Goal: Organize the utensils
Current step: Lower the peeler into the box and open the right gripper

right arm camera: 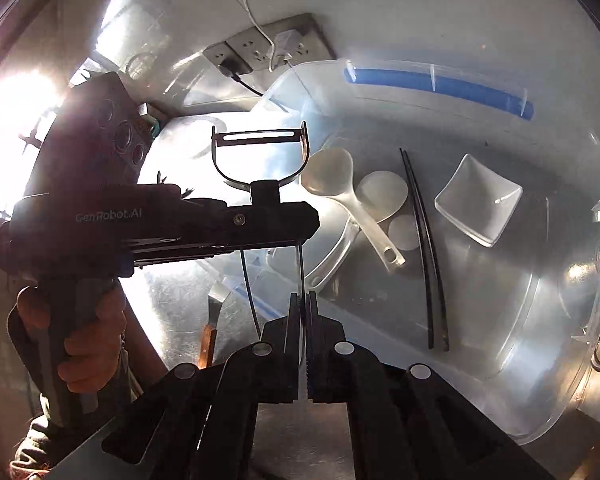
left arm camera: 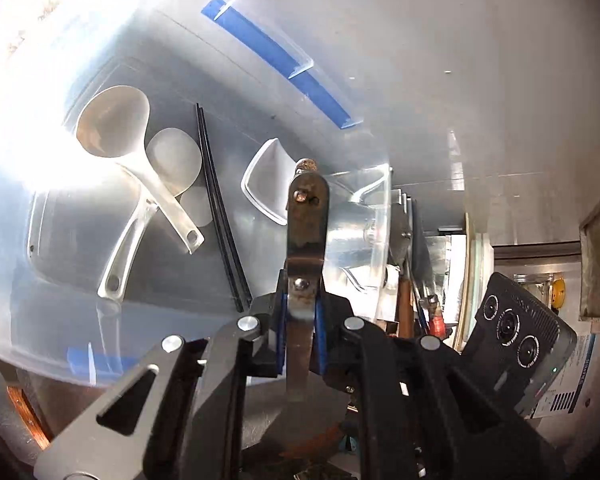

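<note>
Fingers of the left hand-held gripper [left arm camera: 300, 344] are squeezed tight on a rusty metal tool [left arm camera: 305, 240], and the right hand-held gripper [right arm camera: 303, 344] is pinched on the thin wire handle of a peeler [right arm camera: 260, 156]. Both tools hang over the clear bin [right arm camera: 560, 380]. I think dropping comes next: lower each one past the rim, then let go beside the spoons [right arm camera: 340, 188], black chopsticks [right arm camera: 424, 240] and small square dish [right arm camera: 478, 200].
</note>
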The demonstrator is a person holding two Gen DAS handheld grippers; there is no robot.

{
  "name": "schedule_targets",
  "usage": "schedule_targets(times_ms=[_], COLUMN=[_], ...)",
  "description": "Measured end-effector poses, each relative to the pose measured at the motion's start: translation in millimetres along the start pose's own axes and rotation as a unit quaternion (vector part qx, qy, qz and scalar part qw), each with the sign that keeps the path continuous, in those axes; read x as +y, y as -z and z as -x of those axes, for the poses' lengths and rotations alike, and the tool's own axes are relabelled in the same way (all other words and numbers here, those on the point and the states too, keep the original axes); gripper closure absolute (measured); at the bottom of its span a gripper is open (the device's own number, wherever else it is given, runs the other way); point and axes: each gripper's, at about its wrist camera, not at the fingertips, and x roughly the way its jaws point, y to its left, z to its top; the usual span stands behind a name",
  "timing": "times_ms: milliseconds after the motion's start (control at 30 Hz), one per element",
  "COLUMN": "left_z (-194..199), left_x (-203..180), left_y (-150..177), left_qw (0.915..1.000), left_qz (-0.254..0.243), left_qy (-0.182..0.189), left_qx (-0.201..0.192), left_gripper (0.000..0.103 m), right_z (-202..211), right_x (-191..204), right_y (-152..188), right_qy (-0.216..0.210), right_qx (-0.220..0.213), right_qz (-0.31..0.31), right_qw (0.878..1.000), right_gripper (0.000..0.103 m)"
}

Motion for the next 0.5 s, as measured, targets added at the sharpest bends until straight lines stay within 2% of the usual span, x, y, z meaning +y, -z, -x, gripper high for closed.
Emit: schedule_targets(times_ms=[67,200,333,433,500], left_z=[-34,-88,-114,-129,-128], left_x=[16,41,55,62,60], left_y=[-18,-40,-51,-56,-57], left_qw=[0.9987,0.9919,0.9855,0.9797,0.9791], left_qz=[0.035,0.074,0.086,0.085,0.079], left_qy=[-0.021,-0.059,-0.097,-0.122,-0.127], left_qx=[0.031,0.085,0.11,0.135,0.138], left_gripper=[0.093,0.093,0.093,0.093,0.093], right_z=[-24,-70,-97,-111,-113], right_x=[-23,-64,-92,-102,-103], right_y=[-13,-27,-33,-33,-29], right_qy=[0.012,0.028,0.042,0.067,0.07], right_qx=[0.03,0.088,0.133,0.16,0.165], right_qz=[-0.024,-0.062,-0.075,-0.078,-0.079], right_qw=[0.999,0.994,0.987,0.982,0.981], right_gripper=[0.099,0.098,0.098,0.097,0.092])
